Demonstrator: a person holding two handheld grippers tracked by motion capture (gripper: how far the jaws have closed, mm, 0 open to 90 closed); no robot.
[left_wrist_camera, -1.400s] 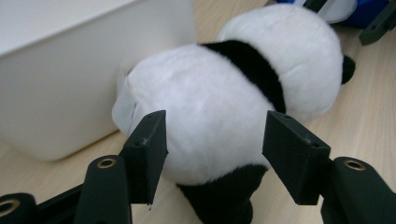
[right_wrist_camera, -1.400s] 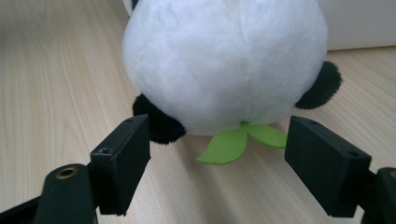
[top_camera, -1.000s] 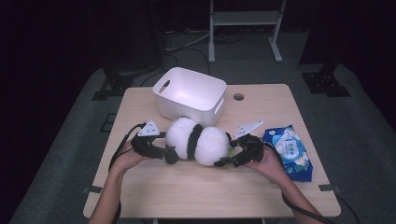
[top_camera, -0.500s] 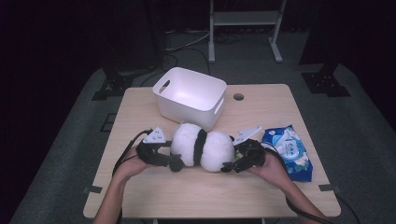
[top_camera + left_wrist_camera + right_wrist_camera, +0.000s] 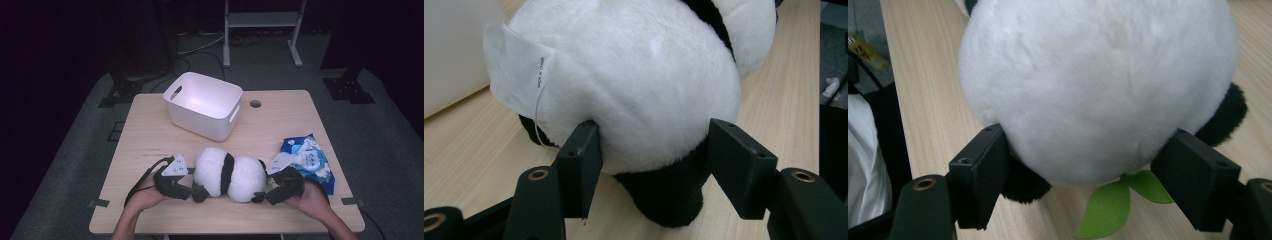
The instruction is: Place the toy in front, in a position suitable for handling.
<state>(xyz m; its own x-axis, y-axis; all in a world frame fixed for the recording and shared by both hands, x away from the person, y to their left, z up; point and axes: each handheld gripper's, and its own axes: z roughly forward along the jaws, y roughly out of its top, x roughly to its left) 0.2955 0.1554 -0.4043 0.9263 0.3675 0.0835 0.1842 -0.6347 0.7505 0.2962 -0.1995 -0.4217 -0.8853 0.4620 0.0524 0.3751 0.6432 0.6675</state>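
Observation:
A black-and-white plush panda (image 5: 227, 172) lies on its side near the table's front edge, held between both grippers. My left gripper (image 5: 192, 187) is at its rear end. In the left gripper view the jaws have just been closing and press into the white fur (image 5: 634, 85) beside a sewn-in label (image 5: 519, 75). My right gripper (image 5: 262, 192) is at the head end. Its pads squeeze the round white head (image 5: 1098, 85) on both sides, above a green felt leaf (image 5: 1108, 205).
A white plastic bin (image 5: 200, 122) with handle cut-outs stands at the back middle of the wooden table (image 5: 145, 135). A blue pack of wipes (image 5: 310, 160) lies just right of my right hand. A cable hole (image 5: 255, 104) sits behind it.
Both grippers and the panda have moved together toward the table's front edge and slightly right, away from the bin.

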